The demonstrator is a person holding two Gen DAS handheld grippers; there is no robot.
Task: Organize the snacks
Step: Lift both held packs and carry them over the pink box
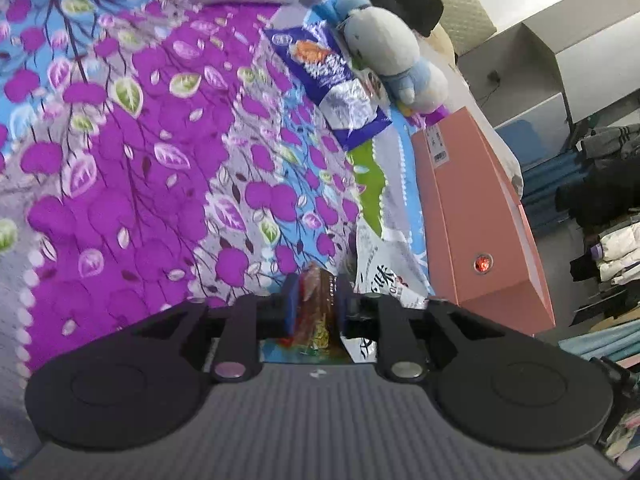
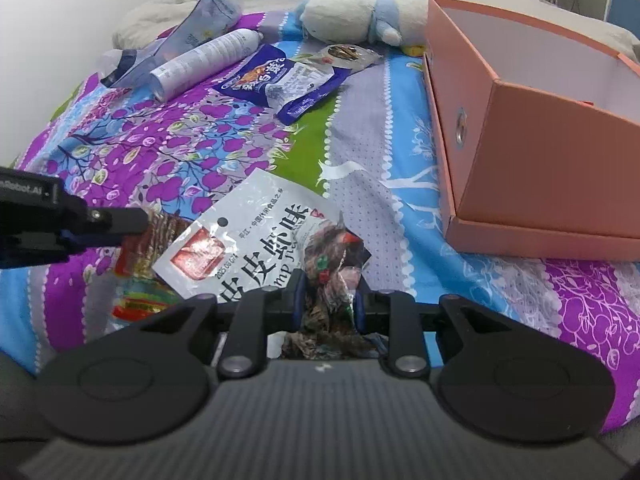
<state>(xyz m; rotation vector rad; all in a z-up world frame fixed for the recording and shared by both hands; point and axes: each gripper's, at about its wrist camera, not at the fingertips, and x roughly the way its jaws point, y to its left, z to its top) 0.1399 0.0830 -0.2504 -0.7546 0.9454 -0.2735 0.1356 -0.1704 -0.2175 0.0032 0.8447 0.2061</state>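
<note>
My left gripper [image 1: 314, 294] is shut on a brown and red snack packet [image 1: 316, 312]; the same gripper [image 2: 132, 222] and packet [image 2: 152, 240] show at the left of the right wrist view. My right gripper [image 2: 330, 298] is shut on the lower edge of a white snack bag with black Chinese print [image 2: 256, 248], which lies on the bedspread and also shows in the left wrist view [image 1: 384, 256]. A blue snack packet [image 2: 276, 76] lies farther back, seen too in the left wrist view [image 1: 332, 80]. An open pink box [image 2: 532, 120] stands to the right, also in the left wrist view [image 1: 480, 216].
A white spray bottle [image 2: 204, 60] and a clear plastic pouch [image 2: 188, 36] lie at the back left. A small clear packet [image 2: 344, 56] lies by a blue and white plush toy [image 2: 360, 14]. The floral bedspread [image 2: 168, 140] covers the surface. Folded clothes [image 1: 612, 216] lie beyond the bed.
</note>
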